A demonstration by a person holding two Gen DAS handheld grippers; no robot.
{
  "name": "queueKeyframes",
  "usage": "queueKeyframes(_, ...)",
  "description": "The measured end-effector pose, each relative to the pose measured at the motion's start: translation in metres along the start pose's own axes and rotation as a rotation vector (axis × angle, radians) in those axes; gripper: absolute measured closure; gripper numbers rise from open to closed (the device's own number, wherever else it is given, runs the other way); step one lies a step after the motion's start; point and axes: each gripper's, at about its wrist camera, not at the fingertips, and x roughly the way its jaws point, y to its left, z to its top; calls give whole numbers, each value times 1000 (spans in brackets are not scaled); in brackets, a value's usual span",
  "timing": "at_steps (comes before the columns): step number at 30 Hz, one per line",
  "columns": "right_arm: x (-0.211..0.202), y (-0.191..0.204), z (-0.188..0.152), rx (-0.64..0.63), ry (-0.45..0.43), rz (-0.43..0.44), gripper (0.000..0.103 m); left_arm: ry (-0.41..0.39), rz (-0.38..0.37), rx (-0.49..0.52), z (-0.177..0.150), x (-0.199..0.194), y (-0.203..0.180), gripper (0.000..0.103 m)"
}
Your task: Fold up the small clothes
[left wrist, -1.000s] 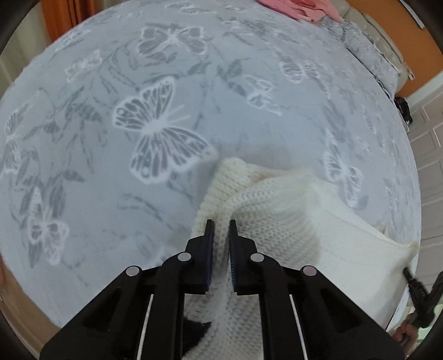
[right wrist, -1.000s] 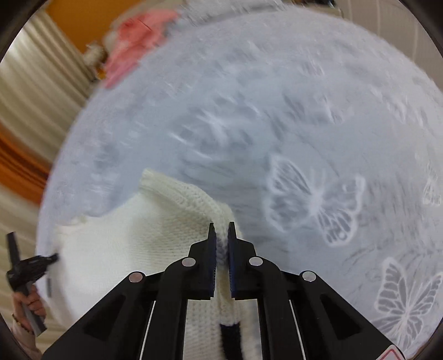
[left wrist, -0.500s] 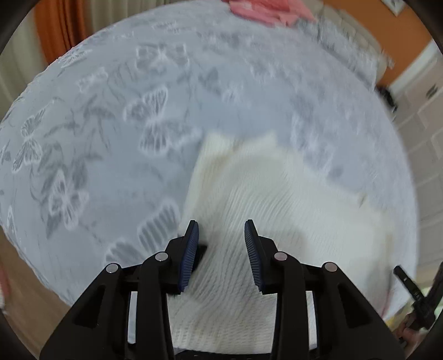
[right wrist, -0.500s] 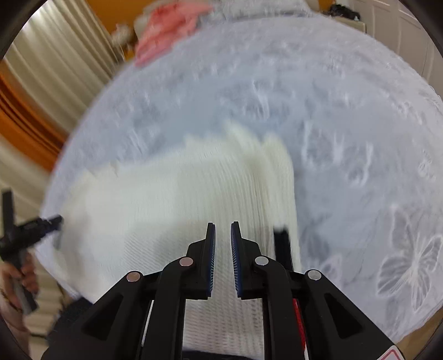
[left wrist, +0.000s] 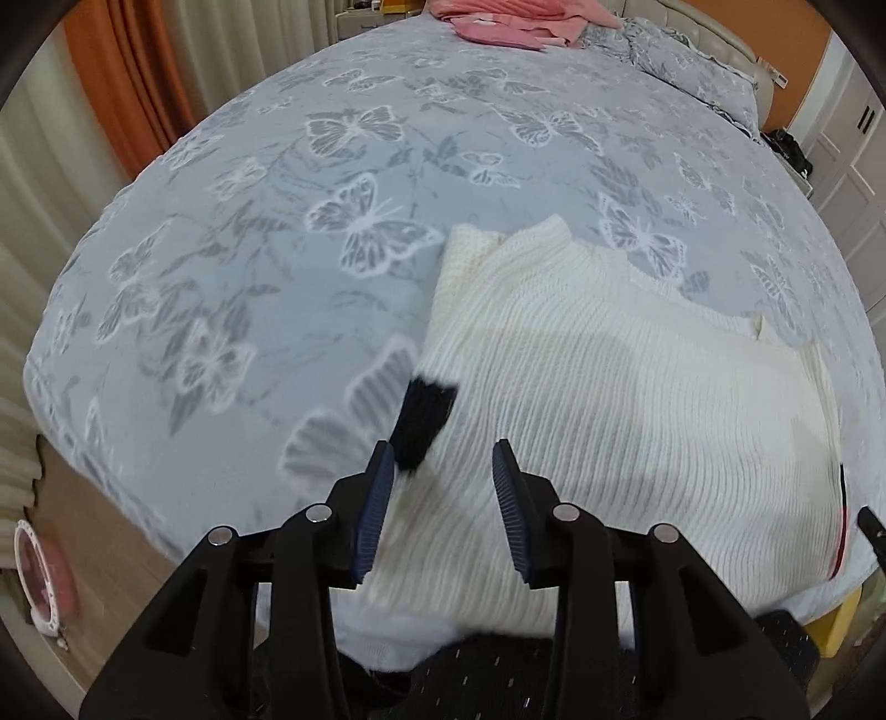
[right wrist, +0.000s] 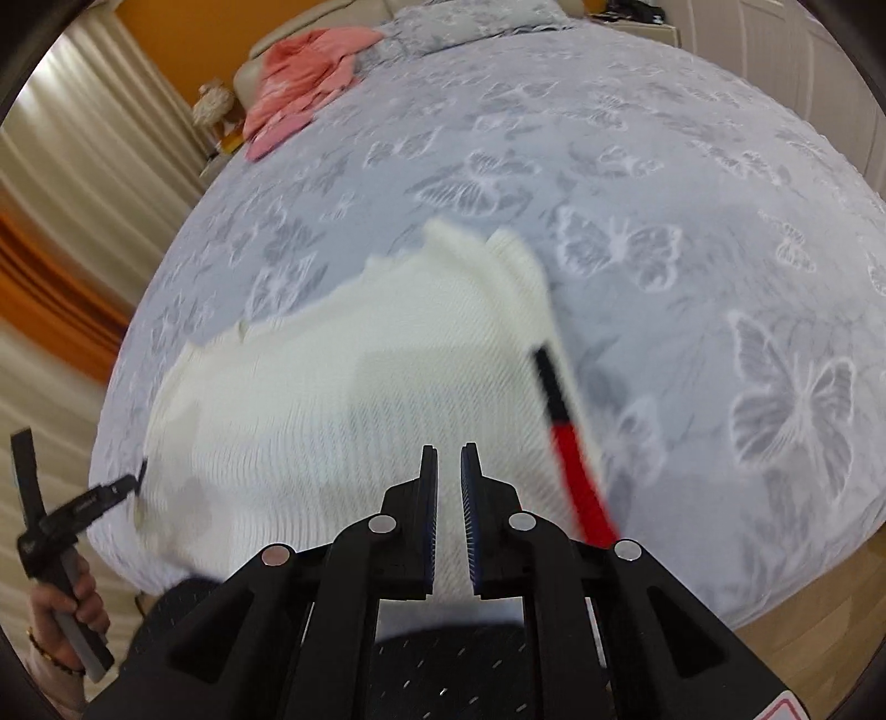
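A cream knitted sweater (left wrist: 609, 387) lies folded on the butterfly-print bedspread (left wrist: 249, 277) near the front edge; it also shows in the right wrist view (right wrist: 343, 387). It has a black cuff (left wrist: 423, 421) at its left side and a black-and-red trim (right wrist: 565, 432) at its right side. My left gripper (left wrist: 443, 487) is open and empty, just above the sweater's near left part. My right gripper (right wrist: 448, 487) hovers over the sweater's near edge with its jaws a narrow gap apart and nothing between them.
Pink clothes (left wrist: 509, 22) lie at the far end of the bed, also in the right wrist view (right wrist: 299, 72). Curtains (left wrist: 127, 94) hang at the left. The bed's front edge and wooden floor (right wrist: 830, 598) are close below. The left gripper and the hand holding it (right wrist: 61, 554) show at the left.
Both grippers let go of the sweater sleeves and pulled back toward the bed's front edge. The left jaws opened wide; the right ones parted slightly. The sweater now lies flat with the sleeves folded in.
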Motion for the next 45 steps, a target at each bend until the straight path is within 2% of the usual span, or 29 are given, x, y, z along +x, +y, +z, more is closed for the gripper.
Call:
queueKeyframes(4,15,14,-3,-48,50,-28,92,-6,12,10,-14,-7,2,62)
queueKeyframes(6,26,8,0,-45,65,-78,92,-2,28,19,-20,-7,3,61)
queueKeyframes(7,37,-4,2,-22,103,-126,92,5,31,19,-21,-5,3,61)
queueKeyframes(8,44,-13,4,-6,124,-154,94,19,36,19,-23,-2,5,61)
queueKeyframes(9,51,-23,4,12,150,-173,101,29,41,20,-24,1,6,61)
queueKeyframes(11,57,-40,2,68,193,-139,103,53,56,17,-26,8,11,61)
queueKeyframes(12,52,-43,2,86,186,-118,103,59,57,10,-27,10,13,61)
queueKeyframes(14,37,-44,2,90,146,-100,96,61,58,-2,-29,11,18,61)
queueKeyframes(15,31,-43,1,84,127,-107,89,64,60,-4,-30,12,20,57)
queueKeyframes(16,27,-43,0,80,118,-112,83,72,65,-7,-31,13,21,53)
queueKeyframes(17,24,-45,-3,79,112,-106,71,80,68,-11,-31,14,23,42)
queueKeyframes(18,23,-46,-5,78,111,-101,64,85,69,-17,-32,15,25,35)
queueKeyframes(20,29,-49,-10,66,129,-112,60,111,54,-32,-34,19,29,25)
queueKeyframes(22,33,-47,-11,57,140,-130,60,157,29,-65,-37,26,33,23)
queueKeyframes(23,31,-45,-12,62,129,-131,60,181,10,-85,-39,30,37,23)
queueKeyframes(25,27,-45,-8,79,106,-129,59,205,-35,-103,-41,35,41,31)
queueKeyframes(27,30,-48,-5,98,107,-143,60,229,-74,-125,-44,40,44,51)
queueKeyframes(29,29,-55,-6,135,104,-140,60,249,-125,-160,-46,46,47,60)
queueKeyframes(31,25,-60,-9,162,96,-126,60,248,-142,-192,-49,47,51,64)
queueKeyframes(33,29,-66,-13,168,122,-173,50,247,-147,-196,-51,47,52,65)
queueKeyframes(34,33,-69,-16,170,147,-177,50,247,-144,-193,-51,47,51,65)
queueKeyframes(36,41,-77,-20,205,178,-135,51,249,-133,-188,-51,48,51,65)
queueKeyframes(37,42,-80,-21,216,183,-113,55,249,-125,-182,-51,48,49,65)
queueKeyframes(38,43,-80,-20,213,182,-74,86,244,-113,-167,-51,47,46,67)
queueKeyframes(39,43,-79,-18,207,186,-46,90,242,-108,-156,-50,47,44,71)
queueKeyframes(43,25,-68,-11,117,121,-131,91,223,-73,-122,-47,44,35,73)
queueKeyframes(45,39,-77,-14,117,168,-154,90,221,-68,-120,-48,45,34,73)
